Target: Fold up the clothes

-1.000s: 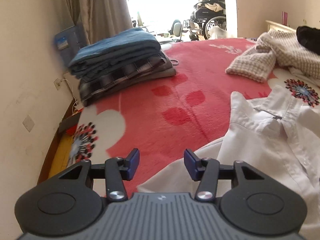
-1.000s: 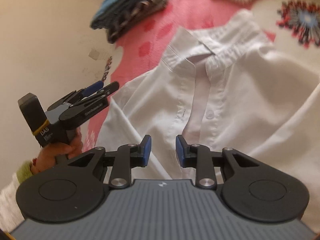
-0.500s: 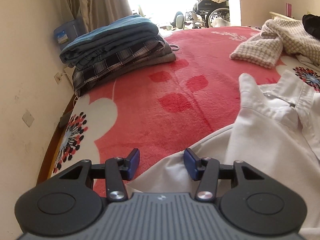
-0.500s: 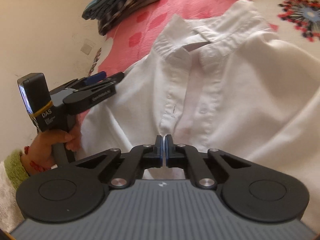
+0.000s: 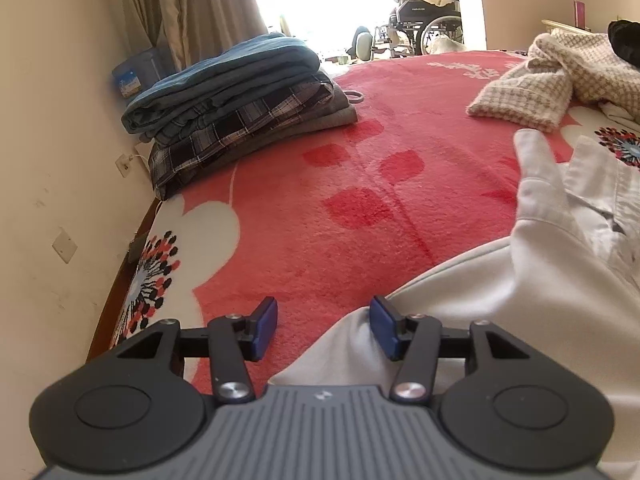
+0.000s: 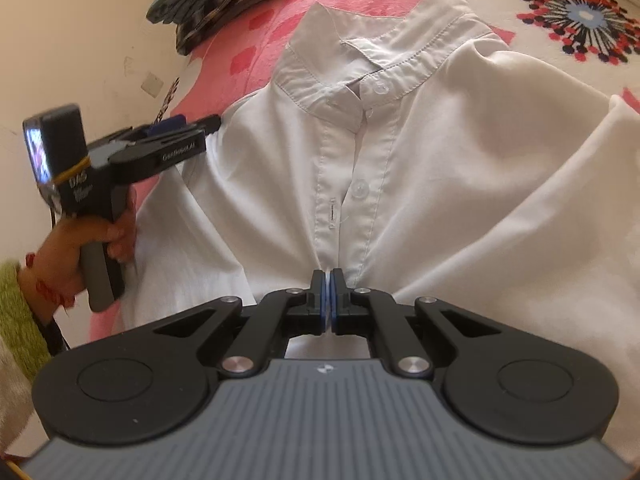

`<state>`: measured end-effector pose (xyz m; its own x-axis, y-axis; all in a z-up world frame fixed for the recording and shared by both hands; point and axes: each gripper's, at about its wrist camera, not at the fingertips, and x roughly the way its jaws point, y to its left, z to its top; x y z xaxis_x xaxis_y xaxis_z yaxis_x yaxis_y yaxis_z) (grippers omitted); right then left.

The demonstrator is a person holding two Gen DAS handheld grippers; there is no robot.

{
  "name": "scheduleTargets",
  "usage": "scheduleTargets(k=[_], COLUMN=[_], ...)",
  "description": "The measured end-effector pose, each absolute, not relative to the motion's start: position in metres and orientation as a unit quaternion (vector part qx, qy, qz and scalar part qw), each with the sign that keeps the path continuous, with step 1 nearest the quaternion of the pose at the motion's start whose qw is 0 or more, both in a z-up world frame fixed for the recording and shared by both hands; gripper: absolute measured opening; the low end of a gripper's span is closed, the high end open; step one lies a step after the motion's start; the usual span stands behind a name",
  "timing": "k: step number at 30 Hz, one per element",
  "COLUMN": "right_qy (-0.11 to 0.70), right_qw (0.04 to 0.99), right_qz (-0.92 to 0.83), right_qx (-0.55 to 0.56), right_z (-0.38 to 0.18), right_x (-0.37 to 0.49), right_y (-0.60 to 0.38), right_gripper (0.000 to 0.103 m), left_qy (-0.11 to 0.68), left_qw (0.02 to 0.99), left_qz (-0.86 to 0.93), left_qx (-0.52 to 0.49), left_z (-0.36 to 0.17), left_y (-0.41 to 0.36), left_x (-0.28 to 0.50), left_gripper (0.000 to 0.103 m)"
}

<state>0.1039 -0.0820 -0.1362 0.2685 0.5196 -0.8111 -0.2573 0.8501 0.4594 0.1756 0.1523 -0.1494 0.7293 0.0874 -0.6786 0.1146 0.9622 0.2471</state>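
Right gripper (image 6: 329, 280) is clenched on the white shirt (image 6: 460, 168), pinching the button placket low on the front; fabric puckers toward the pads, so the bite looks real. Left gripper (image 5: 324, 326) is released, jaws apart, hovering over the shirt's side edge with cloth just reaching the right pad and nothing pressed.

Shirt lies front-up on the bed, collar at 12 o'clock in the right wrist view, buttoned at the neck.

Doing this step well, my read:
- Close the left on the side edge before pulling anything, or the panel skews.
- Take one layer only at the placket; a double pinch drags the back panel along.
- Lift low and keep the collar square.

Surface: red fleece blanket (image 5: 360, 200) with white flower patches, grippy, so cloth likely drags rather than slides. Folded stack (image 5: 240, 92) at 11 o'clock against the wall, checked knit (image 5: 532, 84) at 2 o'clock. Curtain (image 5: 192, 8) and wheelchair (image 5: 428, 16) by the bright doorway at 12.
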Motion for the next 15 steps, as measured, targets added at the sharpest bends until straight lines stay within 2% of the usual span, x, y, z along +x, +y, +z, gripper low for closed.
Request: scheduleTargets(k=[7, 12, 15], right_qy=[0.524, 0.457, 0.441], right_qw=[0.812, 0.85, 0.858], right_qz=[0.249, 0.255, 0.259], right_qx=[0.061, 0.055, 0.052], right_z=[-0.12, -0.083, -0.082], right_x=[0.097, 0.105, 0.13], right_y=[-0.077, -0.087, -0.076], right_gripper=[0.005, 0.005, 0.005], left_qy=[0.359, 0.327, 0.319], left_qw=[0.924, 0.934, 0.933], left_qz=[0.012, 0.013, -0.003], left_qx=[0.132, 0.147, 0.168], left_z=[-0.148, -0.138, -0.139], left_y=[0.151, 0.148, 0.141], left_x=[0.175, 0.17, 0.171], left_gripper=[0.054, 0.053, 0.052])
